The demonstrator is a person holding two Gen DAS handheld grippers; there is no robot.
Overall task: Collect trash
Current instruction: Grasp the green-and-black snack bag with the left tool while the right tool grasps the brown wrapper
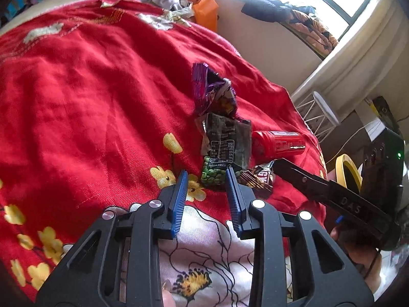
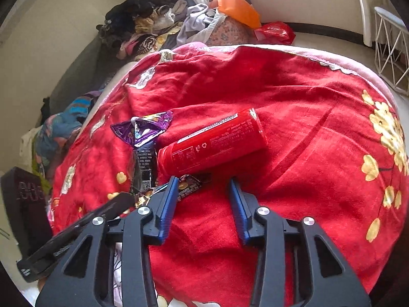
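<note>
A small heap of trash lies on the red flowered blanket (image 1: 89, 89): a purple foil wrapper (image 1: 204, 87), a black printed wrapper (image 1: 227, 140), a green pea-snack wrapper (image 1: 213, 179), a brown wrapper (image 1: 255, 179) and a red can (image 1: 278, 144) on its side. My left gripper (image 1: 205, 175) is open, its blue pads either side of the green wrapper's near edge, without squeezing it. In the right wrist view my right gripper (image 2: 203, 181) is open just short of the red can (image 2: 212, 143), with the brown wrapper (image 2: 189, 185) by its left pad. A right gripper finger (image 1: 288, 171) shows beside the brown wrapper.
Piled clothes (image 2: 143, 25) and an orange bag (image 2: 237, 7) sit at the far end of the bed. A white wire basket (image 1: 317, 112) stands past the bed's edge, near a yellow-rimmed object (image 1: 347, 168). The window wall rises behind.
</note>
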